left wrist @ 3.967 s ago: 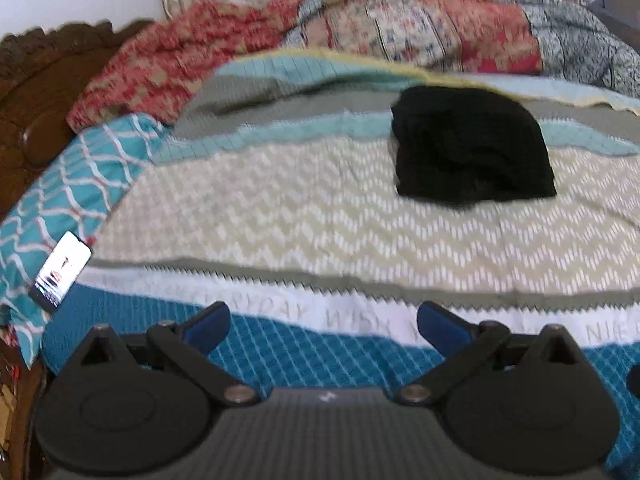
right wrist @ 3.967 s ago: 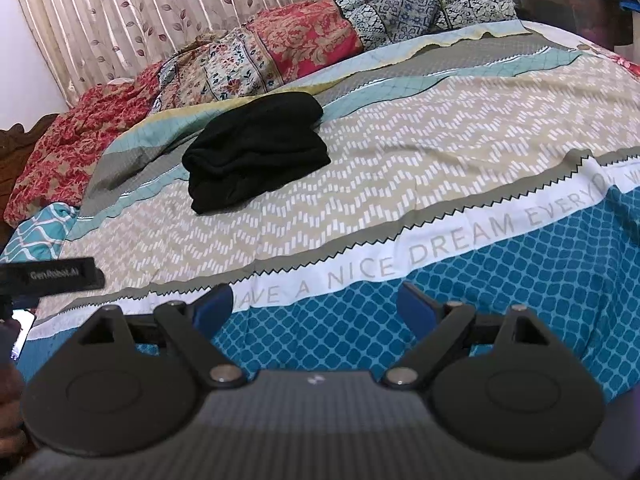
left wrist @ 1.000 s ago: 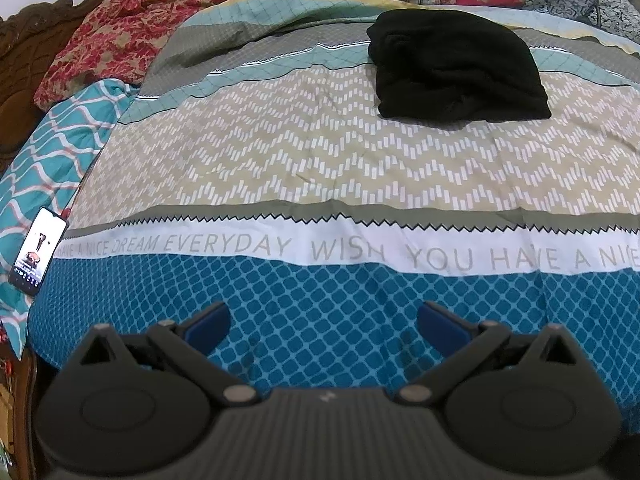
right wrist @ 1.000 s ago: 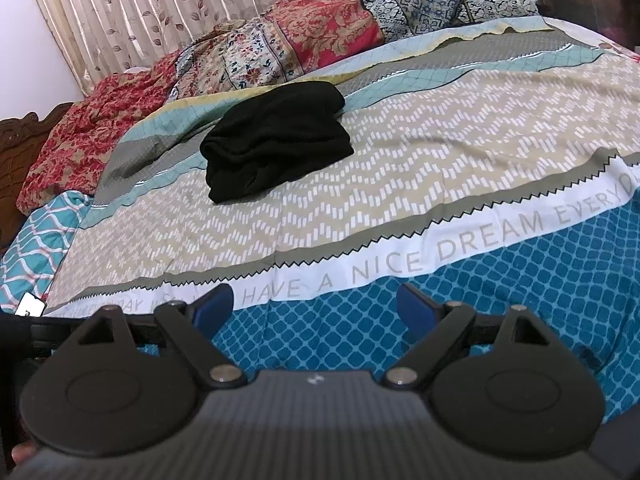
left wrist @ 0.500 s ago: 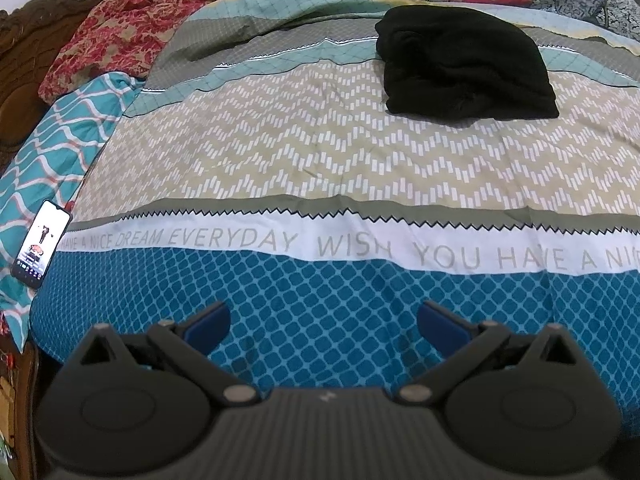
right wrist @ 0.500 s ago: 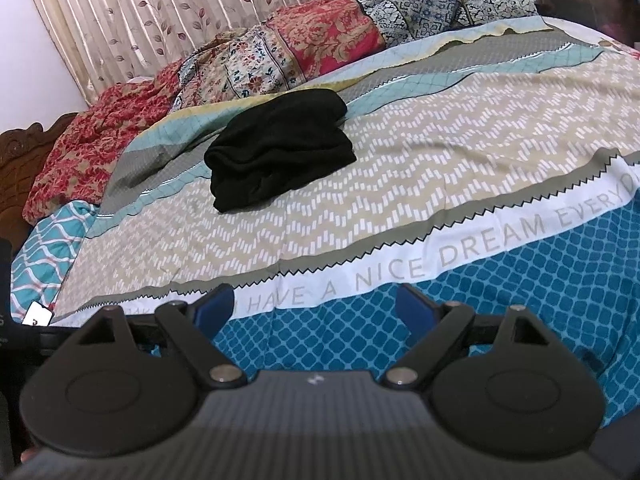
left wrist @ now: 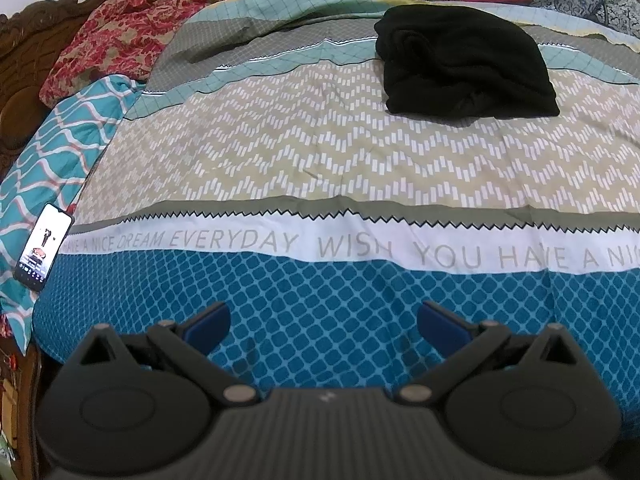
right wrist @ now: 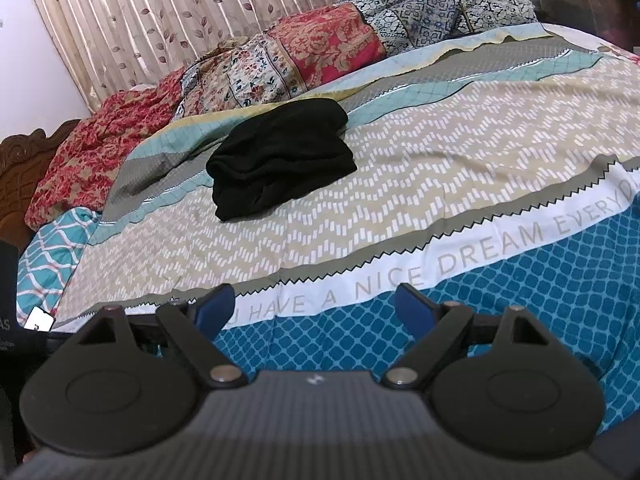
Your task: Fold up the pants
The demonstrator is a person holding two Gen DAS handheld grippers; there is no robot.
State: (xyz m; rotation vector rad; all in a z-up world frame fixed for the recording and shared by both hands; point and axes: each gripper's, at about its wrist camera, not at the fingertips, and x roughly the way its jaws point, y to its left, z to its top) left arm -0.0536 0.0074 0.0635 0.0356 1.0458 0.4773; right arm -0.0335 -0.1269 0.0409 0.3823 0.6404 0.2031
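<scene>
The black pants (left wrist: 464, 62) lie folded in a compact bundle on the far part of the bed, on the chevron and grey bands of the bedspread. They also show in the right wrist view (right wrist: 280, 158), up and left of centre. My left gripper (left wrist: 323, 326) is open and empty, held over the blue near edge of the bed, far short of the pants. My right gripper (right wrist: 314, 308) is open and empty too, over the blue band and lettered white stripe.
A phone (left wrist: 43, 247) with a lit screen lies on the teal patterned cloth at the bed's left edge. Patterned quilts and pillows (right wrist: 304, 56) are piled along the far side before a curtain (right wrist: 180, 12). A carved wooden headboard (left wrist: 24, 52) stands at left.
Both grippers have pulled back from the pants toward the near edge since four seconds ago; over the last second the views shift only slightly. The pants have not moved.
</scene>
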